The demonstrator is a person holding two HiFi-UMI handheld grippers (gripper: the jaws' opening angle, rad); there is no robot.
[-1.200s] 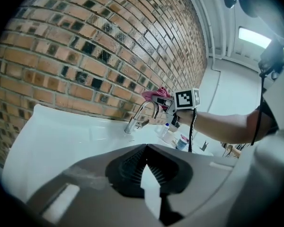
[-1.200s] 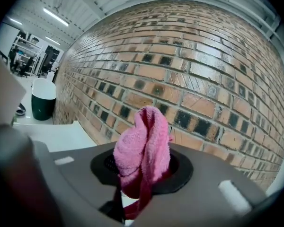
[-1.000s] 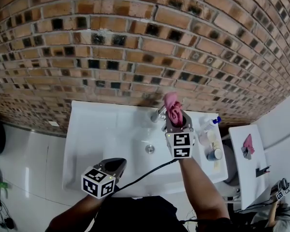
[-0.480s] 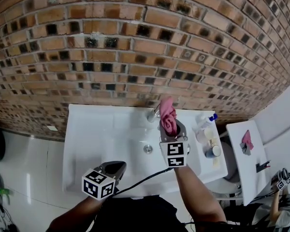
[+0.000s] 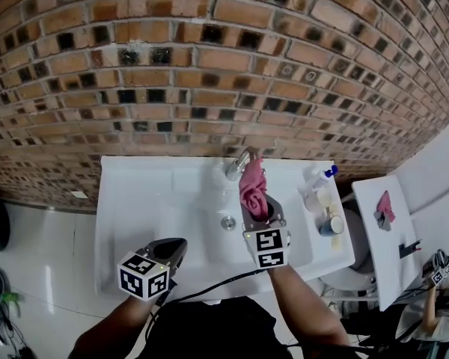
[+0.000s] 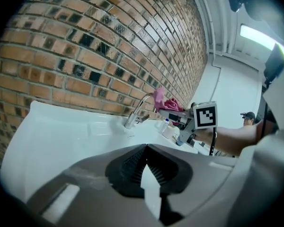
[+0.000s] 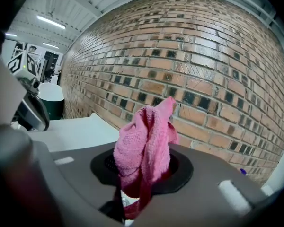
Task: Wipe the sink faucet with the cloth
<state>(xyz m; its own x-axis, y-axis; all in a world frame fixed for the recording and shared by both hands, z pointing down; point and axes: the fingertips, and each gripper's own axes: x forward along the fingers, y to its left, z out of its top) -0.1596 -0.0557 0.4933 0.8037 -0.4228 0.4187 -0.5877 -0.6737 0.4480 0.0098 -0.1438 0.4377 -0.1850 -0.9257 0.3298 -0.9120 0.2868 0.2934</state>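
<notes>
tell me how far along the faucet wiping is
Done: the cloth is picked up, clamped in the right gripper. In hand: the cloth is held against or just beside the faucet spout; contact is not clear. Remaining: whether any wiping is finished cannot be judged. The left gripper is shut and empty at the sink front edge.

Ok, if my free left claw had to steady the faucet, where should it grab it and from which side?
Probably the upright base of the faucet, coming in from the left. The cloth in the right claw crowds the spout's right side, while the base stands straight and bare.
</notes>
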